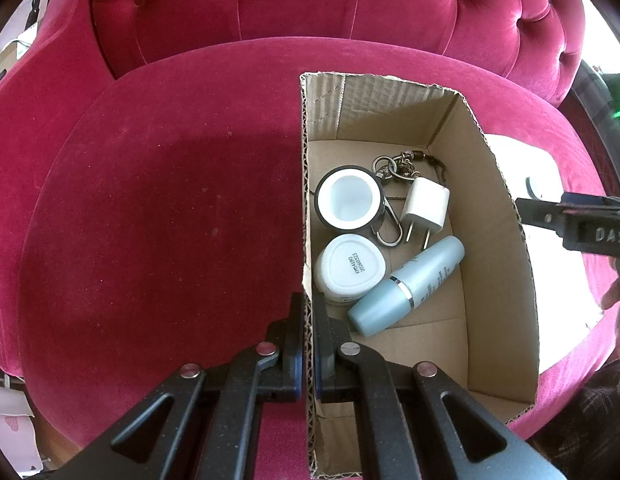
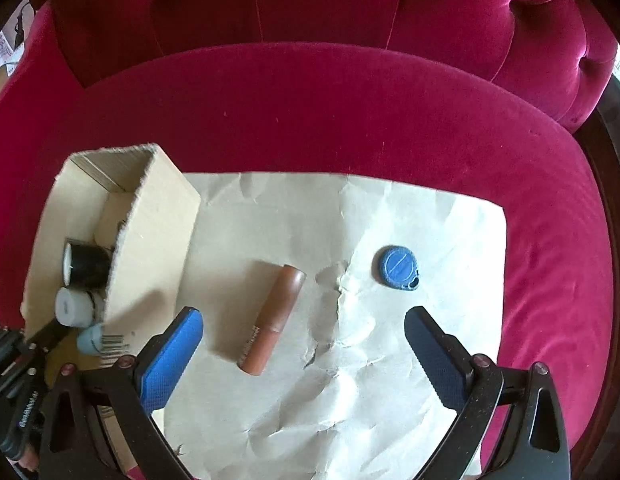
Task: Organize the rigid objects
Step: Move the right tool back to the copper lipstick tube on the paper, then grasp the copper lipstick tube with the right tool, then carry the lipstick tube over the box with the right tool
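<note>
My left gripper (image 1: 308, 312) is shut on the left wall of an open cardboard box (image 1: 304, 200). In the box lie a black-rimmed white jar (image 1: 349, 197), a white pot (image 1: 349, 270), a pale blue bottle (image 1: 407, 286), a white plug adapter (image 1: 425, 206) and a key ring (image 1: 393, 170). In the right wrist view my right gripper (image 2: 304, 324) is open above a crumpled white paper sheet (image 2: 369, 360). A brown tube (image 2: 274, 318) lies between its fingers, nearer the left one. A blue round tag (image 2: 398, 267) lies further off to the right. The box (image 2: 150, 240) stands at the left.
Everything rests on a red velvet armchair seat (image 1: 150, 220), with its tufted backrest (image 1: 310, 8) behind. The right gripper's tip (image 1: 569, 220) shows at the right edge of the left wrist view, beyond the box's right wall.
</note>
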